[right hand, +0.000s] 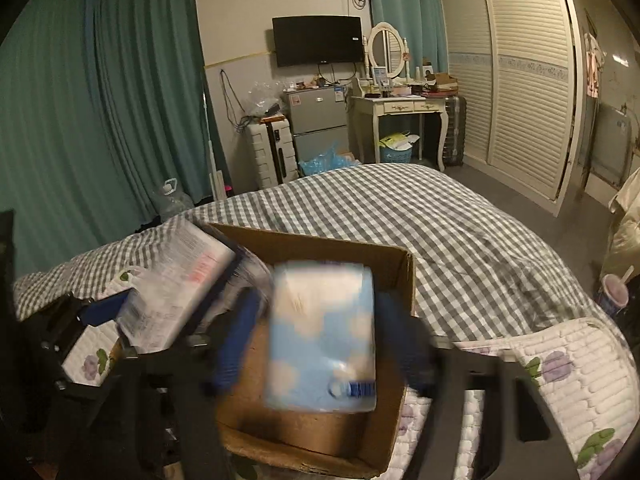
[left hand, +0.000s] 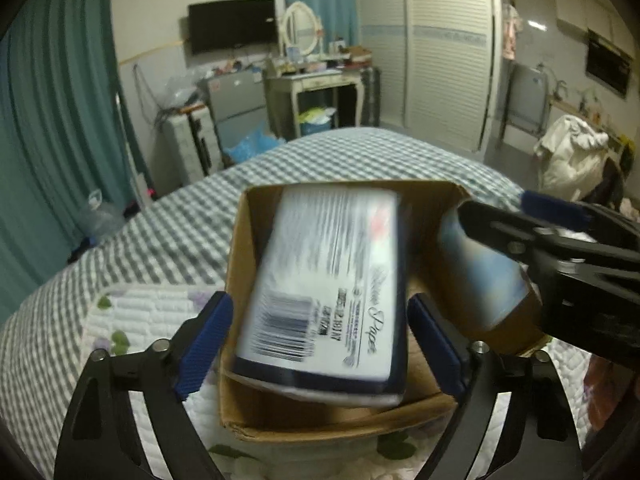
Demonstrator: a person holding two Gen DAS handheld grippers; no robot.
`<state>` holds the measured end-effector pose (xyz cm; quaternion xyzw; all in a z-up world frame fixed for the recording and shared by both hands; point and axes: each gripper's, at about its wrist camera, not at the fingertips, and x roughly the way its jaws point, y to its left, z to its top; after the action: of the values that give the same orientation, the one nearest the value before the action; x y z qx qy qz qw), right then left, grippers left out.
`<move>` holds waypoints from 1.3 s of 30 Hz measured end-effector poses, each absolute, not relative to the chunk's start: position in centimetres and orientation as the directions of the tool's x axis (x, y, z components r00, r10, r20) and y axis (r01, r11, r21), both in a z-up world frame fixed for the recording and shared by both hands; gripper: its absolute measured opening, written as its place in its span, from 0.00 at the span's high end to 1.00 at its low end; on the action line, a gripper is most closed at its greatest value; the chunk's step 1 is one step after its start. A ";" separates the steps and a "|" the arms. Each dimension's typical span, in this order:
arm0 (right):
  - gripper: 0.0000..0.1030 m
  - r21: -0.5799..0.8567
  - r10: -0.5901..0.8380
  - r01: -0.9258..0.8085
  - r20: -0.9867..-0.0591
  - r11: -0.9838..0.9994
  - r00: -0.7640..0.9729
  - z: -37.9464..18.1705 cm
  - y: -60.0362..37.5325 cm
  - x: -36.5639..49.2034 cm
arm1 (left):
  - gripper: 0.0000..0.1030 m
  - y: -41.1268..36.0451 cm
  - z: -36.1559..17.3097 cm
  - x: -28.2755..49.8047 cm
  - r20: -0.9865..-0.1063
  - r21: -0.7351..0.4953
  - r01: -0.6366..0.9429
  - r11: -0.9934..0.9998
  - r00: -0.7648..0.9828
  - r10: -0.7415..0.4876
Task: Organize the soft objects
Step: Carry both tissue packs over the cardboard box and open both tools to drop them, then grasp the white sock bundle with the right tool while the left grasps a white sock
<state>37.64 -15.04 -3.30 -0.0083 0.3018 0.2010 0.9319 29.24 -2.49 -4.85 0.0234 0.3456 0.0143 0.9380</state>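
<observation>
While both tissue packs hang over the cardboard box [left hand: 256, 420] at the bed's near edge, the left gripper's [left hand: 320, 344] white pack [left hand: 324, 292] and the right gripper's [right hand: 316, 344] blue pack [right hand: 320, 340], each seemingly between wide-set jaws, are best lowered flat, side by side.

A dim bedroom. Teal curtains [right hand: 120, 120] cover the left wall. A black television [right hand: 317, 40] hangs on the pale wall above a small grey fridge [right hand: 318, 120]. Beside it stands a cream dressing table [right hand: 400, 108] with an oval mirror [right hand: 386, 50]. Louvred wardrobe doors [right hand: 520, 80] fill the right. A grey checked bed [right hand: 400, 208] spreads across the foreground over what seems a grey floor [right hand: 500, 188].
</observation>
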 end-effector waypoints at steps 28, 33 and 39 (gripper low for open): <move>0.00 -0.154 0.305 -0.390 -0.398 0.908 0.865 13.9 -17.2 10.6 | 0.06 1.2 10.9 4.9 -0.426 0.012 -0.104 0.994 0.899 0.099; 0.00 -0.162 0.335 -0.455 -0.477 0.875 0.813 7.7 -15.7 10.5 | 0.06 1.9 5.1 4.7 -0.476 0.031 -0.136 0.990 0.869 0.134; 0.00 -0.128 0.325 -0.493 -0.608 0.861 0.724 -1.1 -14.4 14.5 | 0.06 1.6 -1.8 7.3 -0.561 0.052 -0.133 0.990 0.816 0.139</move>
<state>14.54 -14.37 -1.13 -0.1416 0.2970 0.2228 0.9177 7.29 1.56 -1.78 0.0053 0.2950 0.0715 0.9528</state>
